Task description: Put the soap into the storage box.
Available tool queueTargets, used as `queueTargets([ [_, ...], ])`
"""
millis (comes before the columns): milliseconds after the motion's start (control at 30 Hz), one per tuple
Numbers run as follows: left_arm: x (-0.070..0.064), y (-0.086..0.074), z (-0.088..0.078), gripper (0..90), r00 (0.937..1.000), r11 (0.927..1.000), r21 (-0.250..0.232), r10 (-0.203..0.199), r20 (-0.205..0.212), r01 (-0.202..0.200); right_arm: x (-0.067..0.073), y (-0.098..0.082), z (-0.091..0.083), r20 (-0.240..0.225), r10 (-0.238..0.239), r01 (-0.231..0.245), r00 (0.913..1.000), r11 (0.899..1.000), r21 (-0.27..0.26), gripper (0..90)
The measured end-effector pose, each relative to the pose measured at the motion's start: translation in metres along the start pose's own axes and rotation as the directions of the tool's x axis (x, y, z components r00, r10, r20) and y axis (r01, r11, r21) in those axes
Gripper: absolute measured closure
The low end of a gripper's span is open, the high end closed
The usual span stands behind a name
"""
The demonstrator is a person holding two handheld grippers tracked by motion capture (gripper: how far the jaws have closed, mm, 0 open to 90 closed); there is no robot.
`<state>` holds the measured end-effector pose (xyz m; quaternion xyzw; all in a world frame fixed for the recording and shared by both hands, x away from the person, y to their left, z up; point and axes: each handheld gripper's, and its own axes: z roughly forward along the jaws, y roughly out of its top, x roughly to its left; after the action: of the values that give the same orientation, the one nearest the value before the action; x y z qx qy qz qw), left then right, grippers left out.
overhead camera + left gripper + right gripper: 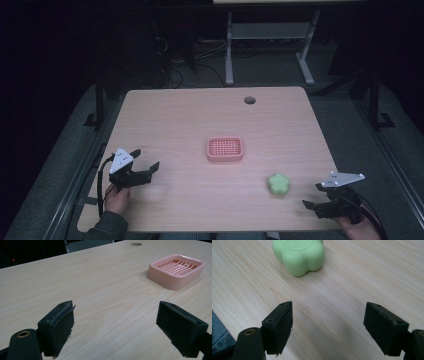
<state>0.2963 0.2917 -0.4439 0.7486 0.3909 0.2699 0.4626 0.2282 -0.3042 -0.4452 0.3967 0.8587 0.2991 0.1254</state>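
A pink slotted soap dish (225,149) sits at the middle of the wooden table (200,120); it appears at the upper right of the left gripper view (176,270). A green flower-shaped soap (278,184) lies to its front right and shows at the top of the right gripper view (298,255). My left gripper (147,159) rests at the table's front left, open, jaws wide apart with nothing between them (117,325). My right gripper (312,196) is at the front right corner, open and empty (328,327), a short way from the soap.
A round cable hole (249,100) is set in the table near its far edge. Behind the table stand a grey desk frame (270,45) and loose cables on a dark floor. Bare wood lies between the two grippers.
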Motion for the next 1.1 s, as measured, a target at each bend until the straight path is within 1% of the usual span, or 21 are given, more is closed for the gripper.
queueTargets([
  [67,0.000,0.000,0.000,14.1,1.0000,1.0000,-0.002,0.000,-0.002,0.000,0.001,0.001,0.000,0.000,0.000,0.000,1.0000,1.000,0.007,22.7],
  [133,-0.001,0.000,0.000,14.1,1.0000,1.0000,0.000,0.000,-0.002,0.000,0.001,0.002,0.001,-0.001,-0.007,0.007,1.0000,1.000,-0.003,22.7],
  [300,-0.001,0.000,0.000,14.1,1.0000,1.0000,0.001,-0.001,-0.001,0.001,0.004,0.004,0.002,-0.005,-0.012,0.012,0.9999,1.000,-0.001,22.7],
  [533,-0.001,0.000,-0.001,14.1,0.9999,0.9999,0.005,0.014,-0.006,-0.014,0.008,0.009,0.003,-0.009,-0.024,0.024,0.9997,1.000,-0.008,22.7],
  [600,-0.001,0.000,-0.001,14.1,0.9999,0.9999,0.004,0.013,-0.005,-0.013,0.009,0.012,0.004,-0.009,-0.033,0.033,0.9994,0.999,0.003,22.7],
  [700,-0.001,0.000,-0.001,14.1,0.9999,0.9999,0.002,0.015,-0.006,-0.015,0.011,0.015,0.005,-0.011,-0.043,0.043,0.9990,0.999,0.001,22.7],
  [767,-0.002,0.000,-0.001,14.1,0.9999,0.9999,0.002,0.014,-0.006,-0.014,0.015,0.021,0.006,-0.015,-0.063,0.063,0.9979,0.998,-0.003,22.7],
  [800,-0.002,0.000,-0.001,14.1,0.9999,0.9999,0.002,0.014,-0.006,-0.014,0.015,0.021,0.006,-0.015,-0.063,0.063,0.9979,0.998,-0.003,22.7],
  [900,-0.001,0.000,-0.001,14.1,0.9998,0.9999,0.003,0.017,-0.010,-0.017,0.019,0.031,0.011,-0.024,-0.086,0.086,0.9960,0.996,0.008,22.7],
  [967,-0.001,0.000,-0.002,14.1,0.9998,0.9999,0.002,0.016,-0.010,-0.016,0.021,0.035,0.013,-0.030,-0.091,0.092,0.9954,0.996,0.021,22.7],
  [1100,-0.002,0.000,-0.002,14.1,0.9998,0.9999,-0.001,0.016,-0.012,-0.016,0.023,0.039,0.015,-0.037,-0.100,0.100,0.9943,0.995,0.021,22.7],
])
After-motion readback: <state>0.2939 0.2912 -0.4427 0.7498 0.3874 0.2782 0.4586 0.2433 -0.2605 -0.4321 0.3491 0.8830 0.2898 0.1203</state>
